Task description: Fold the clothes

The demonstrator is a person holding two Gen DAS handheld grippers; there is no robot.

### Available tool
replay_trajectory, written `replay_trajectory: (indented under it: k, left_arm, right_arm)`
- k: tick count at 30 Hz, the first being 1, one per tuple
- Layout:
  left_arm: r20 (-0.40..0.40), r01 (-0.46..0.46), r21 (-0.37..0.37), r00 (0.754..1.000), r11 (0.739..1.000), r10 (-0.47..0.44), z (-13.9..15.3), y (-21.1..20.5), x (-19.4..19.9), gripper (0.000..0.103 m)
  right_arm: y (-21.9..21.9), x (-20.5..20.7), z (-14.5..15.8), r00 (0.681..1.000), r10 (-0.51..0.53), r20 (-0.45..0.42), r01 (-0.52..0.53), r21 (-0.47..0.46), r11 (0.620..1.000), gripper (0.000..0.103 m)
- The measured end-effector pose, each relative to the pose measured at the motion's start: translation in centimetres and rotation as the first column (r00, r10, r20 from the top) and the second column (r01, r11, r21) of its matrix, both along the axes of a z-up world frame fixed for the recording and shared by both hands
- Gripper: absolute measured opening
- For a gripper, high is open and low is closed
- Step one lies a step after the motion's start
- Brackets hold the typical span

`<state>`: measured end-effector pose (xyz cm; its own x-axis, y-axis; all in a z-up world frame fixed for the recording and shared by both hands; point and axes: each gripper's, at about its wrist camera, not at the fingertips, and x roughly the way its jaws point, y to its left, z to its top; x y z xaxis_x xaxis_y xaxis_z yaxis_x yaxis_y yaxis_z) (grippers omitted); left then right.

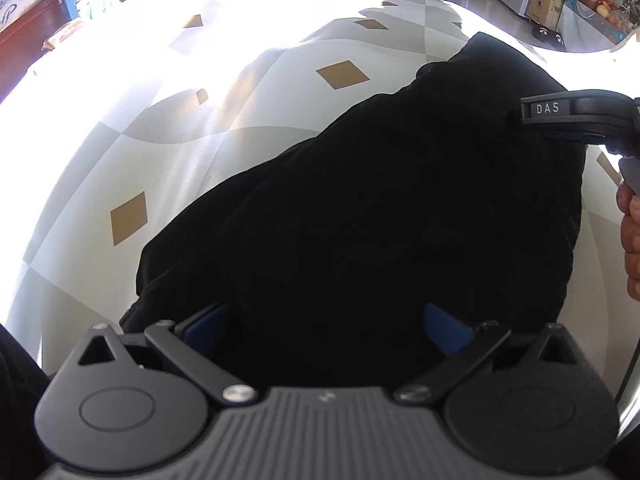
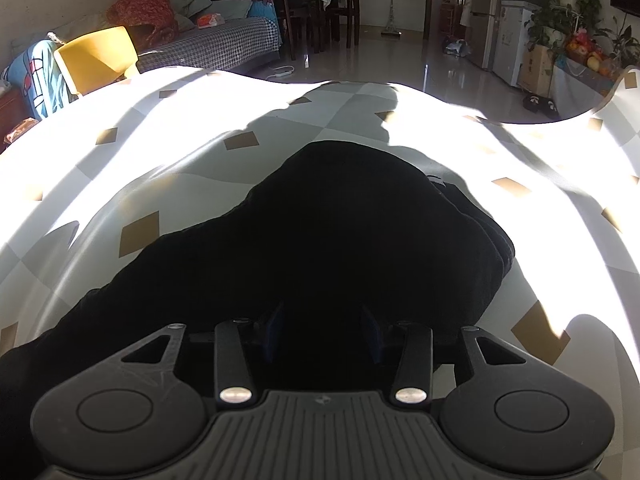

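Note:
A black garment (image 1: 360, 208) lies in a folded heap on a white cover with tan diamonds (image 1: 160, 140). My left gripper (image 1: 326, 326) hangs over the garment's near edge. It is open wide, and its blue pads (image 1: 208, 324) stand clear of each other. From the right edge, my right gripper (image 1: 520, 116) reaches over the garment's far right part, held by a hand (image 1: 632, 240). In the right wrist view the garment (image 2: 340, 220) fills the middle. The right gripper (image 2: 322, 334) is just above it, jaws apart. Nothing is pinched between its dark pads (image 2: 272, 332).
The cover (image 2: 180, 152) drapes over a wide surface whose far edge drops to a shiny floor. Beyond stand a yellow chair (image 2: 96, 56), a checkered sofa (image 2: 224, 44), dark dining chairs (image 2: 344, 4) and a white fridge with plants (image 2: 516, 40).

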<state>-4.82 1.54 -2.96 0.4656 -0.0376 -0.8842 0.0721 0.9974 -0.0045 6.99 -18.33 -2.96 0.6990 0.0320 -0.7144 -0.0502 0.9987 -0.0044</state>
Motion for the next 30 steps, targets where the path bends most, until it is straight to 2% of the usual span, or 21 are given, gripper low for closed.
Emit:
replay_trajectory:
  k: [4,10,15,30]
  left_arm:
    - [0.011,-0.011,0.001,1.0,1.0,0.011,-0.1,0.1,0.5,0.103]
    - [0.021,-0.028,0.0,0.999,1.0,0.028,-0.4,0.3,1.3,0.103]
    - [0.026,-0.048,-0.005,0.999,0.999,0.048,-0.6,0.7,2.1,0.103]
    - [0.015,-0.09,-0.026,0.996,0.996,0.091,-1.2,1.2,5.8,0.103]
  right_arm:
    - [0.3,0.1,-0.6,1.0,-0.005,0.017,0.006,-0.029,1.0,0.041]
    - [-0.1,0.5,-0.5,0.999,-0.035,0.007,0.035,-0.017,0.999,0.041]
    - [0.1,0.4,-0.5,0.998,-0.055,0.009,0.056,-0.063,0.996,0.041]
    - [-0.8,-0.9,0.1,0.989,-0.14,-0.046,0.134,-0.118,0.984,0.041]
